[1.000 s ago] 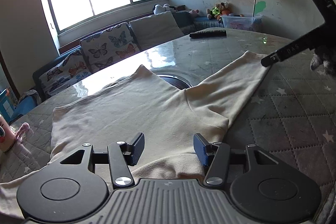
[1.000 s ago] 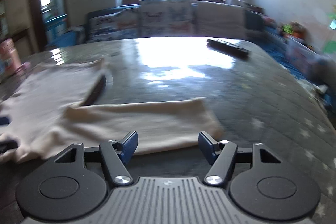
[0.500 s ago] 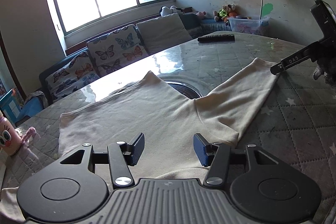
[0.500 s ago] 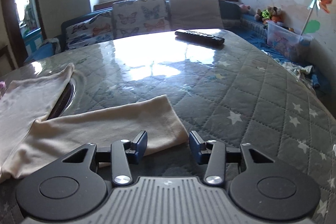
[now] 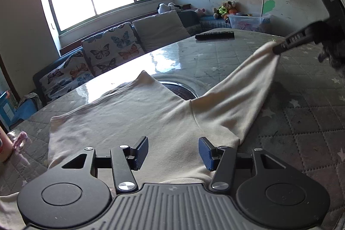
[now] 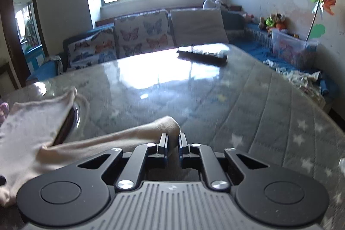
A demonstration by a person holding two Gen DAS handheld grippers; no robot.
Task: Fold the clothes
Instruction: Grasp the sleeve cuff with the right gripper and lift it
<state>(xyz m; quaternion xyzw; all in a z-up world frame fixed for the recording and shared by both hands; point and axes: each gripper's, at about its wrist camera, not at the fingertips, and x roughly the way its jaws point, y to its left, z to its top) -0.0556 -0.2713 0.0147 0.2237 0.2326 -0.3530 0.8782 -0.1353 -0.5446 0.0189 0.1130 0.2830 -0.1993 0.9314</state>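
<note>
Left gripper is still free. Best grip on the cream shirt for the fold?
Judging from the left wrist view: take the cream shirt at its near hem edge, coming in low from the near side. The left gripper hovers open over it, the body lies flat, and the right gripper already pinches the sleeve end.

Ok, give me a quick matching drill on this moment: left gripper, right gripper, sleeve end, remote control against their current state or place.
Things:
1. left gripper
2. right gripper
3. sleeve end
4. remote control

States or places:
A. lying on the far side of the table
B. open above the shirt body
C. pinched and lifted
D. shut on cloth

Pairs: 1-B, 2-D, 3-C, 4-A
</note>
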